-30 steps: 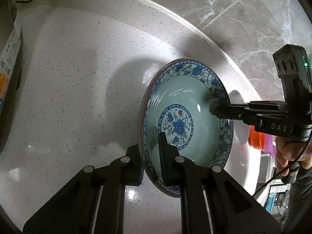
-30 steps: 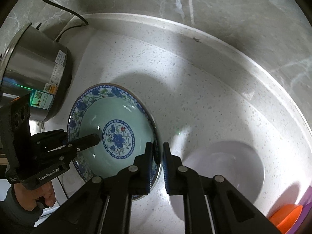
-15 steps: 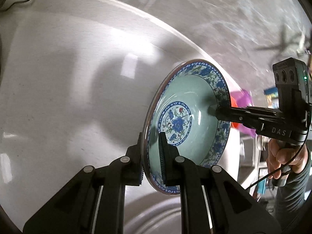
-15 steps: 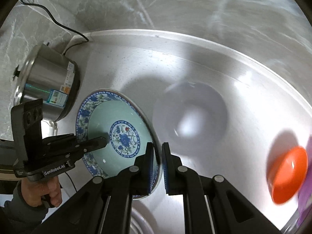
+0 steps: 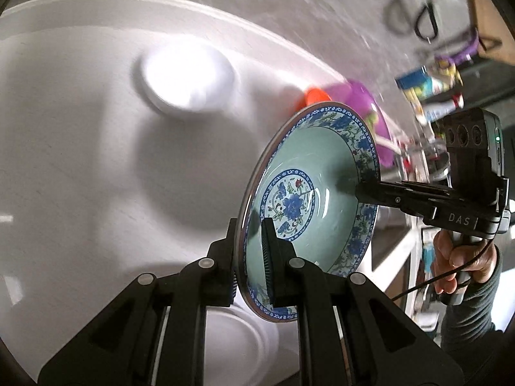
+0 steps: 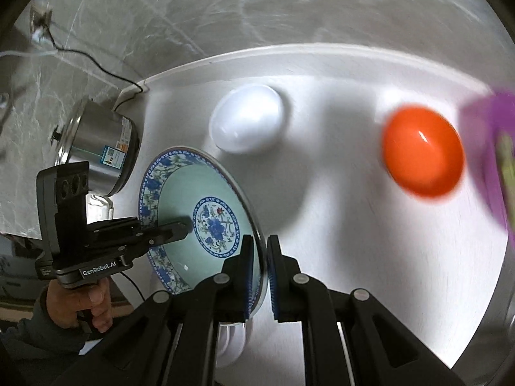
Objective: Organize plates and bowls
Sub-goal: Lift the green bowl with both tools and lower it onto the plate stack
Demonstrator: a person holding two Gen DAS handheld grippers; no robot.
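Observation:
A deep celadon plate with a blue floral rim [image 5: 318,193] [image 6: 193,206] hangs in the air above the white counter, held by both grippers. My left gripper [image 5: 249,244] is shut on its near rim and shows in the right wrist view [image 6: 180,230]. My right gripper [image 6: 257,273] is shut on the opposite rim and shows in the left wrist view [image 5: 360,189]. A white bowl [image 5: 186,80] [image 6: 248,122] and an orange bowl [image 6: 421,154] [image 5: 315,96] sit on the counter beyond. A white plate [image 5: 238,347] lies below the held plate.
A steel cooker [image 6: 96,148] with a cord stands at the far left by the marble wall. A purple item [image 5: 370,112] [image 6: 495,148] sits right of the orange bowl. The counter's raised back edge [image 6: 289,51] runs along the wall. Shelves with clutter [image 5: 428,96] lie past the counter's right end.
Both grippers have lifted the blue-rimmed plate off the counter and carried it up and to the right. The white and orange bowls have come into view.

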